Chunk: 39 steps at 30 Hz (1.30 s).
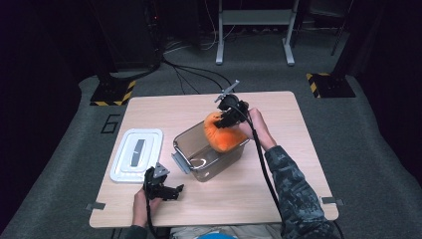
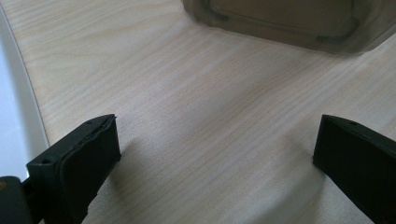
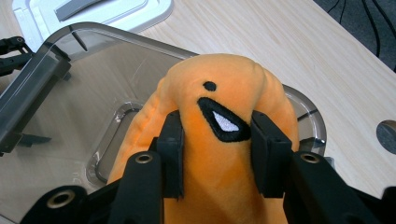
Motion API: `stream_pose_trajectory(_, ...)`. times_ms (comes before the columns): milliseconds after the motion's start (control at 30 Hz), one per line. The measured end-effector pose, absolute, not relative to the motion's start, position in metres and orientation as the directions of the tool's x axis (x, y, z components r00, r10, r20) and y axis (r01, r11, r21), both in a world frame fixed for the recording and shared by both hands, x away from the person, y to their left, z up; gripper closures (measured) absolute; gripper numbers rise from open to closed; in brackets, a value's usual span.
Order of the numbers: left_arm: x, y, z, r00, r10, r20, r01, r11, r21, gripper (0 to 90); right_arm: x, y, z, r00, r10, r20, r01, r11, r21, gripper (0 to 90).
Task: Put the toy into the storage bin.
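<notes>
An orange plush toy (image 3: pixel 219 140) with a stitched black eye and mouth is pinched between the jaws of the right gripper (image 3: pixel 218 154) and is held over the open top of the clear smoky plastic container (image 1: pixel 209 152), at its one o'clock corner. The left gripper (image 1: pixel 171 190) is seen near the table (image 1: pixel 278 189) at the container's seven o'clock, with its jaws spread wide over bare wood and nothing between them. A white lid (image 1: pixel 137 154) is seen flat at the container's nine o'clock.

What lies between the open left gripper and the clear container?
Only bare wooden table: in the left gripper view the stretch from the left gripper to the clear container holds nothing. The white lid lies off to the side.
</notes>
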<state>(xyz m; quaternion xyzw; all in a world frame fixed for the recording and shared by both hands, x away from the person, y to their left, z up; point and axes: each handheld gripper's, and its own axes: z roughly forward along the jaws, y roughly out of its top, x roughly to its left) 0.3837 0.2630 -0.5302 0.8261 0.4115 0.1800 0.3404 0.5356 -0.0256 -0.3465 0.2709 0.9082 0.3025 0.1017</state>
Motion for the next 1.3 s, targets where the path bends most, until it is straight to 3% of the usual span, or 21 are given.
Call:
stream_pose_trajectory(933,0.383,0.263,-0.53,0.593,0.805,0.014,0.558,-0.424,0.713,0.1,0.539,-0.023,-0.377,-0.827,0.562,-0.004,0.461,0.682,0.568,57.4)
stream_pose_trajectory(1300,0.384,0.263,-0.531,0.592,0.806,0.013,0.559,-0.422,0.714,0.1,0.543,-0.019,-0.388,-0.829,0.56,-0.011,0.476,0.715,0.512,49.0)
